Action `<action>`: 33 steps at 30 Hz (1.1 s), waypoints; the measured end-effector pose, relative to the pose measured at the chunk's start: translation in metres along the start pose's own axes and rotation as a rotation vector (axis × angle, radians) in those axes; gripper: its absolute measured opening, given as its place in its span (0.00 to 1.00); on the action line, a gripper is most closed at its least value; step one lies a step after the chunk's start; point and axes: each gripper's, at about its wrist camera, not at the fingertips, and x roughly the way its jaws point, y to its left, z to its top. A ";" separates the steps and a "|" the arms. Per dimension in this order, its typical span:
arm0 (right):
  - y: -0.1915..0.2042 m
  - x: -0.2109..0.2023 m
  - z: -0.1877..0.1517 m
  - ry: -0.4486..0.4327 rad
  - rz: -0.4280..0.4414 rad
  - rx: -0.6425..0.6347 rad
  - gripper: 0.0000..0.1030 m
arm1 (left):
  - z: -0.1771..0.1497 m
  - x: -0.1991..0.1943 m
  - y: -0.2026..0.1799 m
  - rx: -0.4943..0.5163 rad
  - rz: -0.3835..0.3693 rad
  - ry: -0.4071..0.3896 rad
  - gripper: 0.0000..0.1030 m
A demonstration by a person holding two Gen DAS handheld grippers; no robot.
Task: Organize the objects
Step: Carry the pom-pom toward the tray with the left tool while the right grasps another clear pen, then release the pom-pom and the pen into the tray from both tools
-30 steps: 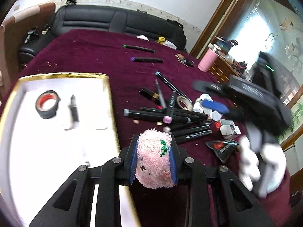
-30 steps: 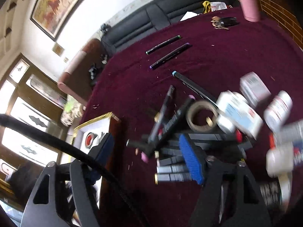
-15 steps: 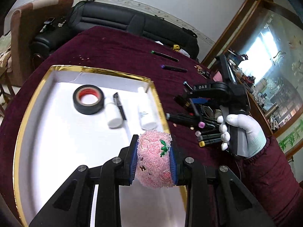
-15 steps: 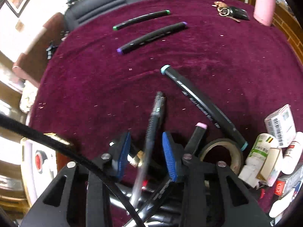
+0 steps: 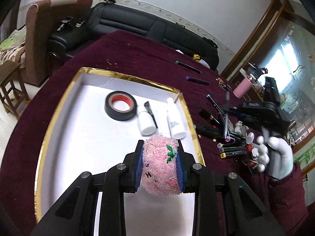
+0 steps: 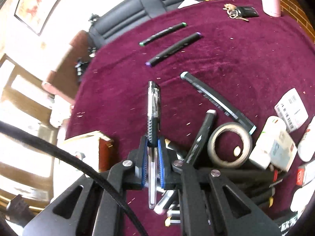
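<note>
My left gripper [image 5: 159,144] is shut on a fluffy pink pouch [image 5: 160,169] with a green embroidered leaf, held over the near right part of a white tray with a gold rim [image 5: 47,129]. In the tray lie a black tape roll [image 5: 120,108], two white bottles [image 5: 145,122] and a small black brush. My right gripper [image 6: 152,140] is shut on a clear pen with a black cap [image 6: 153,106], lifted above the maroon cloth; the pen points away from me. In the left wrist view the right gripper [image 5: 226,109] hangs over the marker pile with that pen upright.
A heap of black markers [image 6: 204,129], a beige tape roll [image 6: 230,144], small boxes and white bottles [image 6: 275,145] crowd the right side. Two markers [image 6: 174,50] lie apart farther back, with keys [image 6: 240,12] and a pink flask [image 5: 243,87]. A black sofa [image 5: 149,27] stands behind the table.
My right gripper has closed on the pen and lifted it off the cloth. My left gripper has carried the pink pouch leftward over the tray.
</note>
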 end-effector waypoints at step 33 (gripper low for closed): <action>0.198 0.139 -0.082 0.381 0.303 -0.212 0.08 | 0.089 0.083 0.086 0.114 0.287 0.122 0.26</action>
